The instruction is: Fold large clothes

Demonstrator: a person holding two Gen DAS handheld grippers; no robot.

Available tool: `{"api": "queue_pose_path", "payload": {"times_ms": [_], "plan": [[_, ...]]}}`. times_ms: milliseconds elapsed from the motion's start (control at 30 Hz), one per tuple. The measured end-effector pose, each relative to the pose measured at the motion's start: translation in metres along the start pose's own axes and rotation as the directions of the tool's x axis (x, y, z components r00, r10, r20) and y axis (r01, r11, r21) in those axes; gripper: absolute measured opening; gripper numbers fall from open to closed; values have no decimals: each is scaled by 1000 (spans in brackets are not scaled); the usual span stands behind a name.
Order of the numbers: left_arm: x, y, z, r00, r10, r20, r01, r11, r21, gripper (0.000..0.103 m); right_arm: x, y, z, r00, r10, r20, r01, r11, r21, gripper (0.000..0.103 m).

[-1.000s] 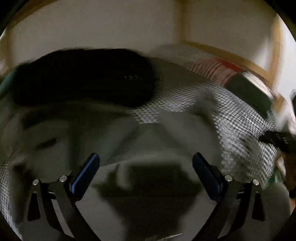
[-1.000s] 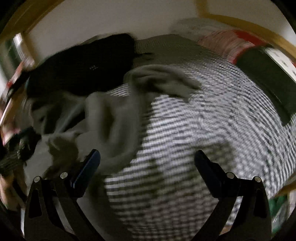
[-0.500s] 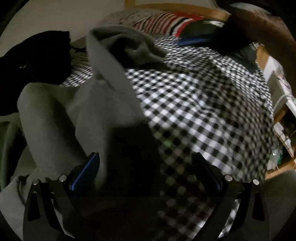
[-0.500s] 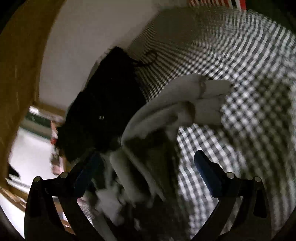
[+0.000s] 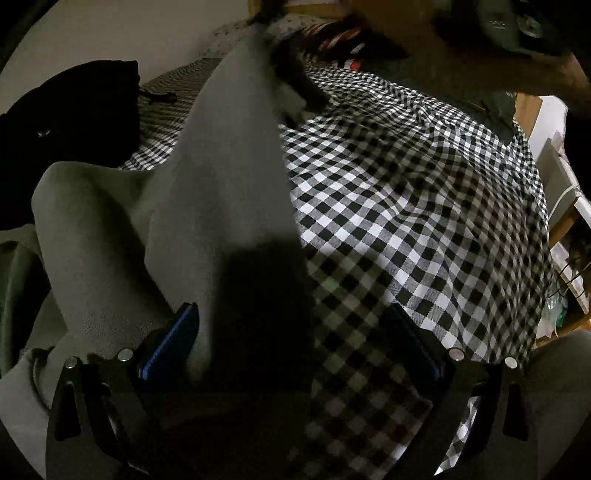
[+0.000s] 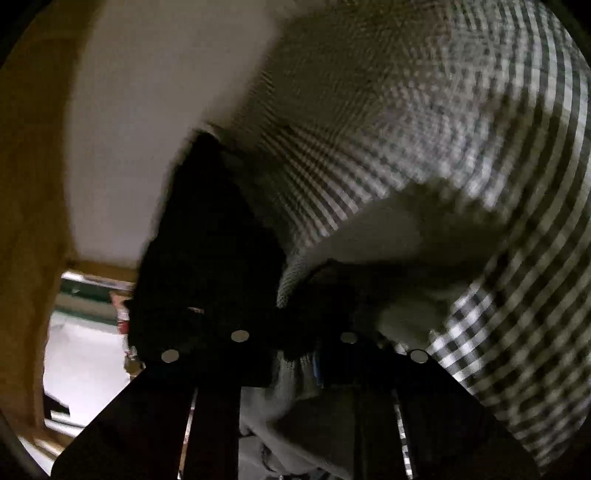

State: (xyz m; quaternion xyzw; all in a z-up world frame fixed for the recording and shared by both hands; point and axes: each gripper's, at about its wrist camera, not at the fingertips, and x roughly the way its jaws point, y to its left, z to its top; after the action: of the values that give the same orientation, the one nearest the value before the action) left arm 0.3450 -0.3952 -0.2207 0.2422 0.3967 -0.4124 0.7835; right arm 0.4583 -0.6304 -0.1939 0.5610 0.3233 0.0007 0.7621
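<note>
Garment: a large grey-green garment point(image 5: 221, 192) lies on a black-and-white checked bedcover point(image 5: 406, 206), filling the left half of the left wrist view.
Long axis: one long band of it runs from the bottom centre of that view up to the upper centre, leaning slightly rightward as it rises; its top end is lifted off the cover.
Other folds: a second rounded fold point(image 5: 85, 221) bulges at mid left, beside the band and touching it.
Left gripper: the left gripper point(image 5: 295, 343) points steeply down at the bed, its blue-padded fingers point(image 5: 170, 339) spread wide; the left pad rests against the grey cloth, the right one sits over the checked cover, and nothing is pinched.
Right gripper: in the right wrist view the right gripper point(image 6: 295, 354) is rolled over, so the wall fills the upper left and the cover the right; its jaws are closing, drawn nearly together with grey cloth point(image 6: 295, 373) bunched between them.
Right hand: a bare forearm point(image 5: 461, 51) crosses the upper right of the left wrist view, above the garment's raised end.
Black clothing: a dark heap point(image 5: 70, 122) lies at the upper left of the left wrist view, touching the grey fold; it also appears at centre left in the right wrist view.
Beyond: a striped red item point(image 5: 340, 35) sits at the top centre, past the cover.
Blur: the right wrist view is smeared, so fine detail there cannot be told.
</note>
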Motion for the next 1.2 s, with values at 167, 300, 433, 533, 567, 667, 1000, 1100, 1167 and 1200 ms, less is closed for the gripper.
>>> {"api": "queue_pose_path", "payload": {"times_ms": [167, 300, 433, 533, 567, 667, 1000, 1100, 1167, 1200], "plan": [[-26, -4, 6, 994, -68, 89, 72, 997, -40, 98, -89, -5, 5, 980, 143, 135, -128, 985, -116, 13], [-55, -2, 15, 978, -108, 178, 128, 986, -110, 98, -141, -56, 14, 973, 63, 222, -47, 996, -74, 13], [-67, 16, 26, 971, -51, 235, 109, 964, -242, 98, -150, -122, 16, 976, -78, 205, 79, 997, -1, 13], [-54, 30, 32, 978, -21, 209, 88, 945, -314, 98, -151, -145, 5, 976, -74, 204, 74, 997, 7, 12], [-40, 33, 34, 985, -11, 173, 68, 942, -328, 98, -152, -151, 2, 976, -71, 207, 71, 997, 9, 12], [8, 37, 34, 999, -15, 36, 27, 934, -356, 98, -149, -163, 0, 974, -82, 212, 79, 997, 22, 12], [31, 24, 31, 999, 50, -9, -51, 957, -285, 98, -164, -124, -59, 977, -30, 213, 37, 999, -30, 94], [29, 26, 30, 999, 45, -3, -44, 957, -287, 98, -143, -121, -85, 987, -42, 154, 45, 999, -13, 93], [25, 26, 29, 999, 40, 0, -38, 957, -288, 98, -128, -120, -95, 986, -70, 152, 73, 997, -17, 93], [23, 26, 27, 999, 34, 3, -32, 957, -290, 98, -124, -116, -95, 983, -91, 162, 97, 995, -30, 91]]}}
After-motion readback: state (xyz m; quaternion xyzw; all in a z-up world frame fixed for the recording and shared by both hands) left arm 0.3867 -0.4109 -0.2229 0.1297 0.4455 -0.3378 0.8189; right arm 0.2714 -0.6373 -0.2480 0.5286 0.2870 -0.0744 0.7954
